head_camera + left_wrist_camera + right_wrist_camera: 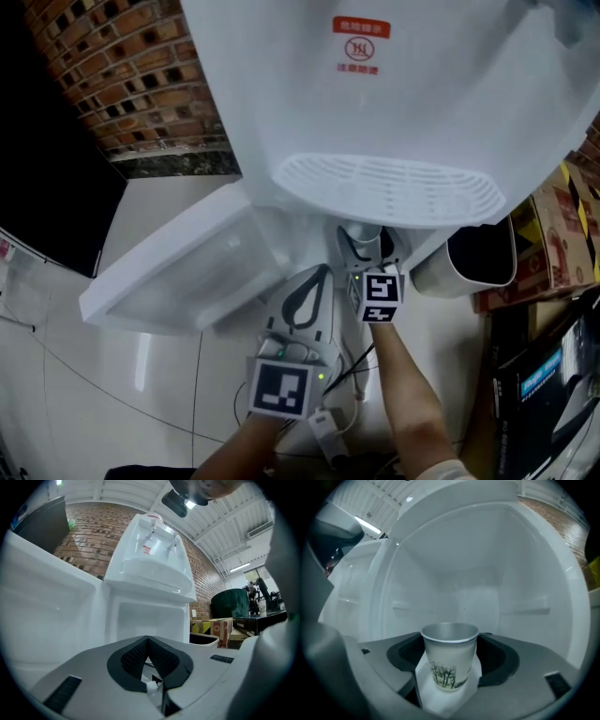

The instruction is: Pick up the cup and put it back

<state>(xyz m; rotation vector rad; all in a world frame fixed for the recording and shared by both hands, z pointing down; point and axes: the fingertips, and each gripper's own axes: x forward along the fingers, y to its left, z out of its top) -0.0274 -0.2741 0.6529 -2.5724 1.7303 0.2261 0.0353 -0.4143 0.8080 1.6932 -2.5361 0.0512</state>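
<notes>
Your right tongs [451,645] are closed on the paper cup [450,663], with the pads against its upper wall. The cup stands upright inside the open lower compartment [459,569] of the white dispenser [394,112]. Your left tongs [148,641] are pressed together and empty, near the open door [178,272]. Expect the cup to be light, thin-walled and easily crushed. Squeeze lightly, keep it level, and hold just under the rolled rim, where the wall is likely stiffest
</notes>
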